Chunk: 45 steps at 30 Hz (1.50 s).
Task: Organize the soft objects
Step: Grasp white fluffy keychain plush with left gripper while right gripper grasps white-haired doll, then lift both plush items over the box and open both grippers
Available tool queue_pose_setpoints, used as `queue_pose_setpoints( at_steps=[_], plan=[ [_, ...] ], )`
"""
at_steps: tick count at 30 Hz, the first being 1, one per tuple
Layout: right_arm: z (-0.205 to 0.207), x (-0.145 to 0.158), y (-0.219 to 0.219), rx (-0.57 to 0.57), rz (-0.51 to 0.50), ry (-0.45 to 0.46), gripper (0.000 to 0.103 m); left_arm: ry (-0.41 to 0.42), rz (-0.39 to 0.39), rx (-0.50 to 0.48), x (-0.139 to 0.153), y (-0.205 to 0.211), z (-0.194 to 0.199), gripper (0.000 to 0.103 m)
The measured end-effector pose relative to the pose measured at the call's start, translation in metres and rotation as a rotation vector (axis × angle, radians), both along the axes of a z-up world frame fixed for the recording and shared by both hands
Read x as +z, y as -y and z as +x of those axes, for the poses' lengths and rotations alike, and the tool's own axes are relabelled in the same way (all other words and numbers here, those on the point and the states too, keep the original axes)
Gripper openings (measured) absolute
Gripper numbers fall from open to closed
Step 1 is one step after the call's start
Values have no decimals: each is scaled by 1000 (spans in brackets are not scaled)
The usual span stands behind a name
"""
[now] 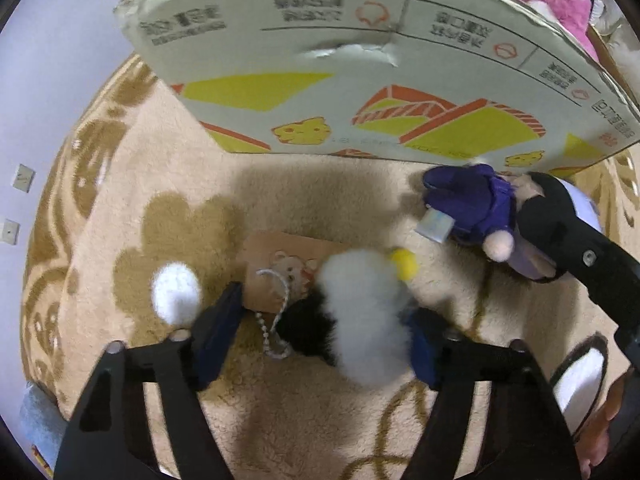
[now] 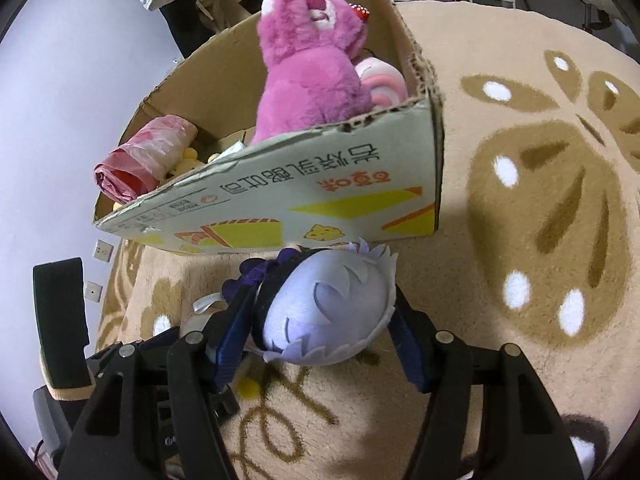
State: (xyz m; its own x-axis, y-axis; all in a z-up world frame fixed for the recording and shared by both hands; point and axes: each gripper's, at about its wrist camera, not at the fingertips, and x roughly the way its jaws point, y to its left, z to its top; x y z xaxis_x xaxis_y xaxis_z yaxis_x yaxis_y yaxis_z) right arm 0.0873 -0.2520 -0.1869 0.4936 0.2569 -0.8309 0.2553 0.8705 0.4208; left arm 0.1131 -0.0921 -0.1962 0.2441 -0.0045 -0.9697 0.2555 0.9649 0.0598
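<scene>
Your left gripper (image 1: 324,320) has its blue-padded jaws spread wide around a small fluffy white-and-black plush with a yellow beak (image 1: 360,312). The plush rests against the right pad only, with a clear gap on the left side, so it is not clamped. Its brown cardboard hang tag with a bear print (image 1: 288,268) and white bead chain (image 1: 276,320) lie on the beige fleece rug with brown flower pattern (image 1: 160,184), between the fingers.

Your right gripper (image 2: 320,320) is clamped on the lavender-haired plush doll in dark purple clothes (image 2: 332,308), pads pressing both sides of its head. In the left wrist view the doll (image 1: 472,204) hangs off the rug, just beside the front wall of the printed cardboard box (image 2: 280,208).

The box sits on the rug, open at the top. Inside it are a fuzzy pink plush bear (image 2: 316,68), a pink-and-white striped plush (image 2: 380,80) behind the bear, and a rolled pink plastic bag (image 2: 144,156) at the left end.
</scene>
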Motion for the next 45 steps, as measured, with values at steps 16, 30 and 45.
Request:
queue_pose_setpoints(
  at_steps=[16, 30, 45],
  plan=[
    [-33, 31, 18, -33, -22, 67, 68, 91, -13, 45, 36, -16, -20, 44],
    [-66, 86, 25, -49, -36, 249, 68, 372, -68, 45, 135, -30, -42, 44],
    [-44, 129, 41, -69, -63, 416, 68, 562, -99, 7, 197, -14, -9, 45]
  ],
)
